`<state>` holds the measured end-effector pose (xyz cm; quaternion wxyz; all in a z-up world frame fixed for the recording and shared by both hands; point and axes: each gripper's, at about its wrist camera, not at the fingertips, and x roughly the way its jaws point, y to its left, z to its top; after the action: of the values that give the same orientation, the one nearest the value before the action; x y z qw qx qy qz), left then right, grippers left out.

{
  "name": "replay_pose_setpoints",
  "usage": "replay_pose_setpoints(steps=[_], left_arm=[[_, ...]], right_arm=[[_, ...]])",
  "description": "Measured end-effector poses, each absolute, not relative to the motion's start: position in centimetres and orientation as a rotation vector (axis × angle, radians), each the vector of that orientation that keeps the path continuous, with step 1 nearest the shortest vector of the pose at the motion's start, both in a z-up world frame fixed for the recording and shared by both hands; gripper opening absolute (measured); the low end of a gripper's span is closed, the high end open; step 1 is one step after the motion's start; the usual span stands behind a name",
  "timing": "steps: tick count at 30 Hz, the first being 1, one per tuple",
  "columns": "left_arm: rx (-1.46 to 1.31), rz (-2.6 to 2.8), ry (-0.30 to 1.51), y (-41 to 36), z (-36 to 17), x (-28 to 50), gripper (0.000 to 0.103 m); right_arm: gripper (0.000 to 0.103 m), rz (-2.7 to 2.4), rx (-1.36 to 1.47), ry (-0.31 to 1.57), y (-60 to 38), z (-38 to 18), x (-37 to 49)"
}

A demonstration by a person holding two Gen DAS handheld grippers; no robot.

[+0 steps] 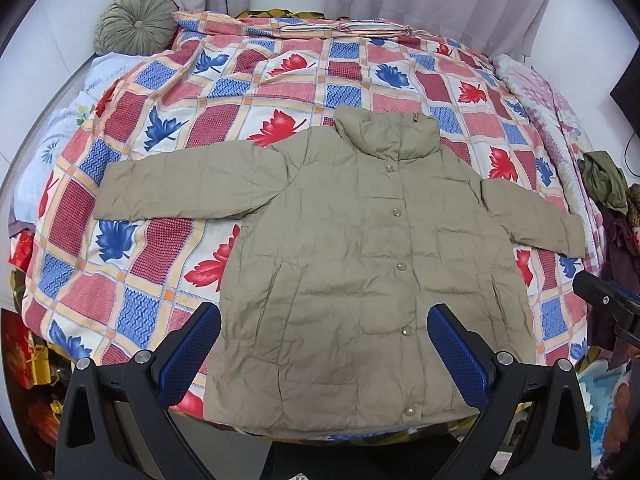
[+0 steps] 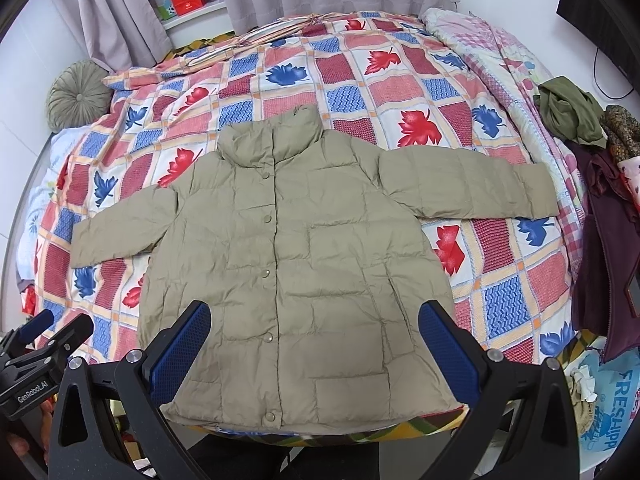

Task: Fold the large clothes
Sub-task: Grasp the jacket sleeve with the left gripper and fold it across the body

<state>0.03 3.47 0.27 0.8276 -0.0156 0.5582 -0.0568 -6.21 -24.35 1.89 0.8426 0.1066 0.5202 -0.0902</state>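
Jacket laid out flat, folding yet to begin.

The khaki jacket point(image 1: 352, 264) lies front-up and snapped shut on the bed point(image 1: 168, 120), collar at 12 o'clock, hem at 6 by the near edge, sleeves spread toward 9 and 3. No fold shows, so the whole job appears to remain. The left claw point(image 1: 324, 344) and right claw point(image 2: 316, 340) both hover released above the hem, grasping nothing. A round cushion point(image 1: 134, 20) sits at 11.
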Motion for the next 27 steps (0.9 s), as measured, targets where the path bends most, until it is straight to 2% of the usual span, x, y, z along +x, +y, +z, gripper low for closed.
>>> replay_pose_setpoints(steps=[7, 14, 24, 27], left_arm=[[-0.113, -0.099, 1.238, 7.6, -2.5, 1.4, 0.103], [-0.268, -0.094, 1.255, 14.1, -6.3, 3.6, 0.103], [-0.419, -0.122, 1.225, 21.2, -14.6, 9.3, 0.103], [-0.486, -0.149, 1.197, 22.2, -17.7, 12.0, 0.103]], right_arm=[[0.103, -0.185, 0.237, 1.129, -23.5, 0.8, -6.1], [0.103, -0.119, 0.177, 1.191, -18.8, -2.5, -3.1], [0.103, 0.016, 0.247, 1.231, -11.8, -8.1, 0.0], [0.103, 0.064, 0.238, 1.333, -9.9, -11.2, 1.4]])
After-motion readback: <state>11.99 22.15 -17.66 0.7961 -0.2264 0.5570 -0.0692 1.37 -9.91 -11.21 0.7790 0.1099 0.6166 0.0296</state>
